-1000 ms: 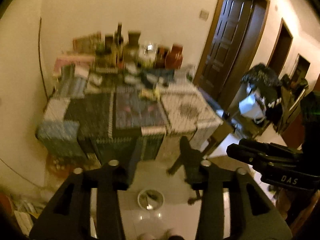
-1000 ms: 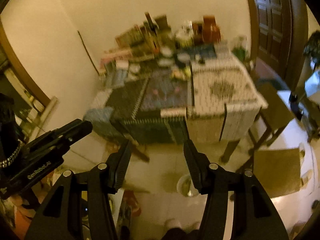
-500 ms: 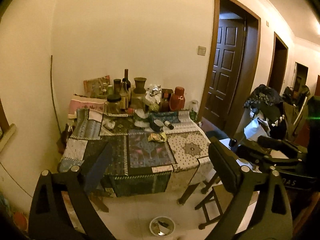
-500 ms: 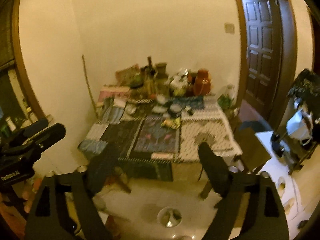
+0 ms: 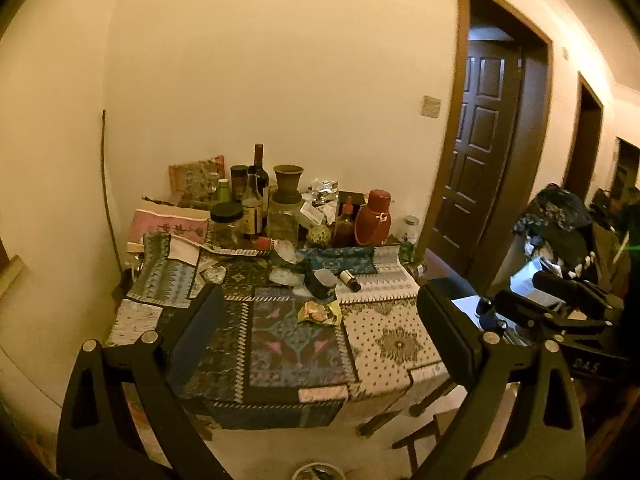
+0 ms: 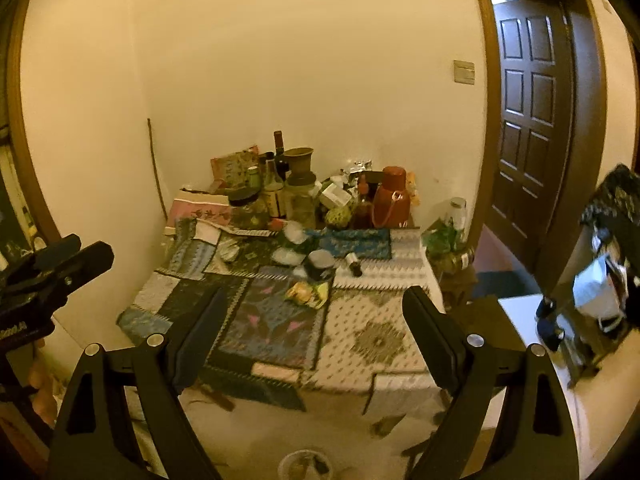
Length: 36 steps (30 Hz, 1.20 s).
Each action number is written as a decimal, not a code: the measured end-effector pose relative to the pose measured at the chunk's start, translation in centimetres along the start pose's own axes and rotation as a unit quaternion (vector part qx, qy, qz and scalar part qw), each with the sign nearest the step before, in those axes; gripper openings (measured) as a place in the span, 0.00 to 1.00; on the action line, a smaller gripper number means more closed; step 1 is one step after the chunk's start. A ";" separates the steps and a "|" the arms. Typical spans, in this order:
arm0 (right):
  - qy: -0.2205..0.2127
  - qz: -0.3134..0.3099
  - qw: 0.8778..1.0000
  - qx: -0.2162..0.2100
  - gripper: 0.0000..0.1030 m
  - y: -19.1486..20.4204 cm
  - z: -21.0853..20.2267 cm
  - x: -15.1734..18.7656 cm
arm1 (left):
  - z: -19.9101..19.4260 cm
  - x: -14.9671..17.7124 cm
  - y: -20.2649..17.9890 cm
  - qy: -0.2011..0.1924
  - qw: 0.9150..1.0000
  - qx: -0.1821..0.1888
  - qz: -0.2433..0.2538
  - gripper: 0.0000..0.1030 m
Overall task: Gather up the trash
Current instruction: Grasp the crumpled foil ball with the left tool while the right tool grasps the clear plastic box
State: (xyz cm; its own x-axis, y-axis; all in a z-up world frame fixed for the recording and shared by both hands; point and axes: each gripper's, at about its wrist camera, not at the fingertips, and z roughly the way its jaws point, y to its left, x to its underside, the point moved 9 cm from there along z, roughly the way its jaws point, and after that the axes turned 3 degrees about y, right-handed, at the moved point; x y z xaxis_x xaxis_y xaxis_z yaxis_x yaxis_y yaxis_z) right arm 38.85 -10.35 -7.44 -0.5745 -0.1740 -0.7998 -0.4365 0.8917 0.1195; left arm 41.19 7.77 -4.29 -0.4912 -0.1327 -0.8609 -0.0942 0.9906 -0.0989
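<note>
A crumpled yellow-green wrapper (image 5: 319, 313) lies near the middle of the patchwork-covered table (image 5: 392, 344); it also shows in the right wrist view (image 6: 308, 293). White crumpled scraps (image 5: 286, 276) lie behind it, and they show in the right wrist view too (image 6: 288, 256). A small round bin (image 6: 305, 465) stands on the floor below the table's front edge. My left gripper (image 5: 318, 312) is wide open and empty, well short of the table. My right gripper (image 6: 312, 312) is also wide open and empty.
Bottles, jars, a brown vase (image 5: 288, 184) and a red thermos (image 5: 374, 218) crowd the table's back by the wall. A dark door (image 5: 480, 160) stands at the right. A stool (image 6: 480, 316) sits beside the table. A cluttered rack (image 6: 600, 280) stands far right.
Both grippers have opened from nearly shut to wide open. Both views have risen from looking down at the floor and table front to facing the table top and wall.
</note>
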 end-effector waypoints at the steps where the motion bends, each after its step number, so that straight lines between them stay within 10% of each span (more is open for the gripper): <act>1: 0.002 -0.004 1.000 -0.004 0.85 -0.5 0.5 -0.4 | 0.7 -0.5 -0.2 -0.001 1.000 -0.008 -0.006 0.94; 16: 0.059 -0.020 0.997 -0.053 0.85 -6.4 9.7 -4.3 | 11.1 -3.7 3.2 0.031 0.991 -0.103 -0.077 0.94; 27: 0.119 -0.001 0.992 -0.052 0.85 -4.6 18.4 -3.6 | 21.4 -3.4 13.5 0.067 0.981 -0.124 -0.136 0.94; 36: 0.217 0.086 0.970 -0.060 0.85 -2.4 30.8 -1.8 | 32.9 -0.3 22.6 0.170 0.973 -0.112 -0.112 0.94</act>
State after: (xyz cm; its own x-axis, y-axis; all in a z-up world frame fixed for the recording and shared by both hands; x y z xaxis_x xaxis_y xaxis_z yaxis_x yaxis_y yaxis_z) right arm 62.29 0.67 -24.38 -0.8723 -0.2101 -0.4415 -0.3709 0.8727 0.3175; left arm 67.69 31.31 -22.74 -0.6907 -0.3860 -0.6115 -0.3997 0.9085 -0.1220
